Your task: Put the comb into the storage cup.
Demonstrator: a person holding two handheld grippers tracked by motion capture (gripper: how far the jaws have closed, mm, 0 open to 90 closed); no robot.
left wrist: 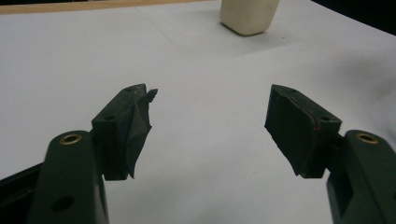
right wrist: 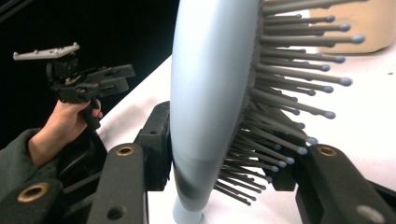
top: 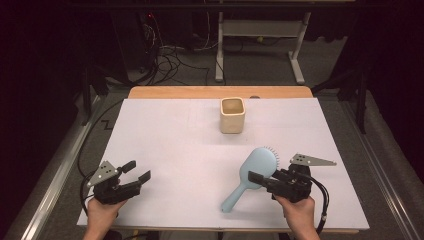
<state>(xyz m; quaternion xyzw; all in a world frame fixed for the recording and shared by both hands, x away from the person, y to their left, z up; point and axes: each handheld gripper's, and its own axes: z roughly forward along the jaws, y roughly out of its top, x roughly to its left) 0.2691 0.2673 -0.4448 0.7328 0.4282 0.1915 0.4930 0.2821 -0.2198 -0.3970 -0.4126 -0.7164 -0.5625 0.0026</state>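
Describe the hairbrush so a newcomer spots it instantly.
On the white table, look to the near right, where the right gripper is shut on it. It is the pale blue plastic hairbrush with an oval head and blue-tipped bristles; the only other item, the cream square cup, stands farther back.

One light blue hairbrush (top: 250, 180), with many bristles. One cream square cup (top: 232, 115). Two hand-held grippers: one left hand-held gripper (top: 139, 171), one right hand-held gripper (top: 255, 178). Two hands holding them. One white tabletop (top: 170, 145). Two grey three-cornered plates.
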